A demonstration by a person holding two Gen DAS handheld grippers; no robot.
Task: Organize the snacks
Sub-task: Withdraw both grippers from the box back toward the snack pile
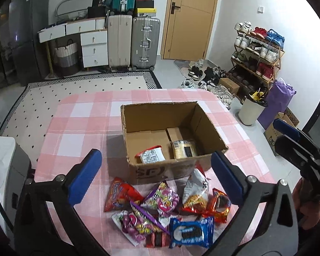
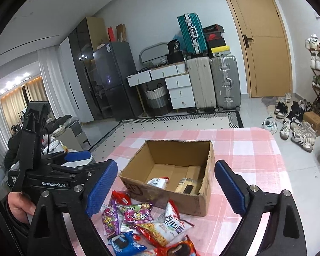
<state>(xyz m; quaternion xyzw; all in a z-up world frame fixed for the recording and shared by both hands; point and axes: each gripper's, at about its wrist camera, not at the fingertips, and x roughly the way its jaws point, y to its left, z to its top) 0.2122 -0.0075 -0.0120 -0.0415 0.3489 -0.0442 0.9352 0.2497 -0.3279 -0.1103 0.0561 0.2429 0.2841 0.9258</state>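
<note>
Snack packets (image 1: 168, 213) heaped on your pink checked table (image 1: 79, 115) before the cardboard box (image 1: 172, 128), two inside; your left gripper (image 1: 155, 177) and right gripper (image 2: 166, 189) gape empty.

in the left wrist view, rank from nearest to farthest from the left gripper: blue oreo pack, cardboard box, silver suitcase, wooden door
1. Blue oreo pack, on the tablecloth just below the left gripper.
2. Cardboard box, mid-table beyond the snack pile.
3. Silver suitcase, across the rug.
4. Wooden door, back wall, right of it.
</note>
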